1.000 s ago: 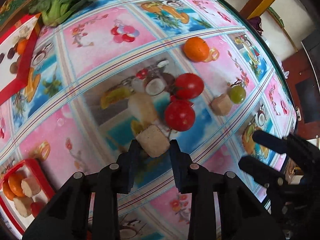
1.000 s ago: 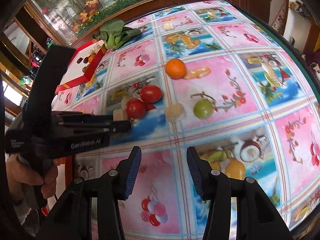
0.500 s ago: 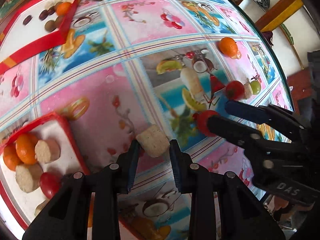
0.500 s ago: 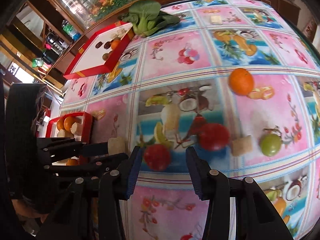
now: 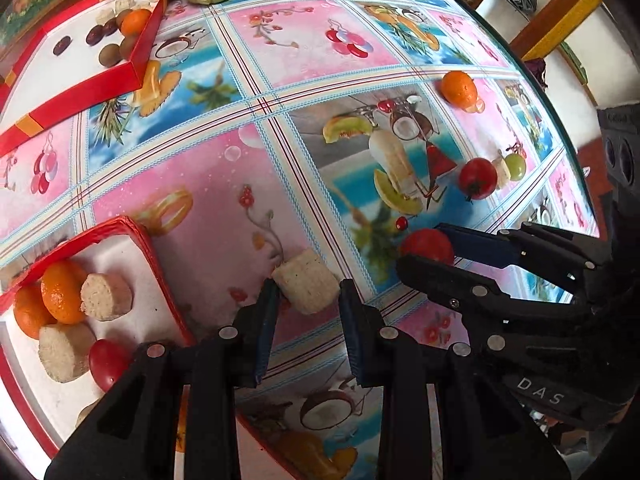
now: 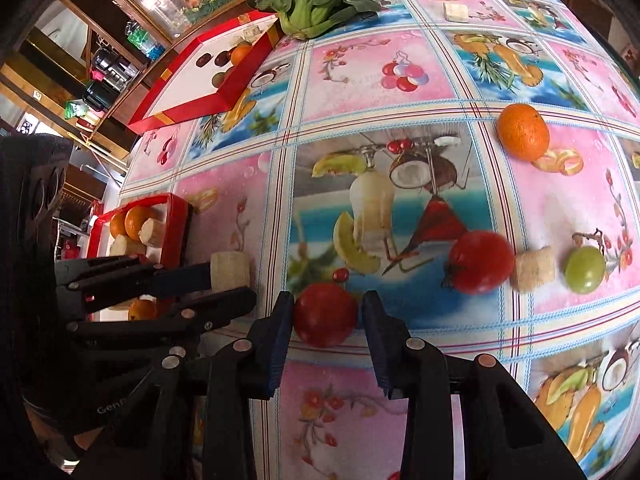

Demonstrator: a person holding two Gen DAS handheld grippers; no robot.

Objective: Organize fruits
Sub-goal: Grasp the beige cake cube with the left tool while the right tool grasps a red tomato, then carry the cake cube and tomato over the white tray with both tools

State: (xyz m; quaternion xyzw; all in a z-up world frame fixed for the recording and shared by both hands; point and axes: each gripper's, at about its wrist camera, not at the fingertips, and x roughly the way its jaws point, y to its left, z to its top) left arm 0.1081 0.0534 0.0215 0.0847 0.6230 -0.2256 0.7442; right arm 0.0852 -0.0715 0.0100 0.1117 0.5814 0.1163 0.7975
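Observation:
My left gripper (image 5: 307, 302) is shut on a beige banana piece (image 5: 306, 286) and holds it above the tablecloth, just right of the small red tray (image 5: 136, 236) that holds oranges, banana pieces and a tomato. My right gripper (image 6: 326, 316) is shut on a red tomato (image 6: 325, 314); it also shows in the left wrist view (image 5: 427, 245). On the cloth lie a second tomato (image 6: 480, 262), a banana piece (image 6: 534, 269), a green grape (image 6: 585, 269) and an orange (image 6: 522, 131).
A large red box (image 6: 200, 100) with dark fruits and an orange stands at the back left. A bok choy (image 6: 312, 0) lies at the far edge, with a pale cube (image 6: 455, 11) to its right. The table's right edge (image 5: 552, 96) drops to the floor.
My left gripper has carried the banana piece left, up to the small red tray. My right gripper has moved in from the right and closed on a tomato.

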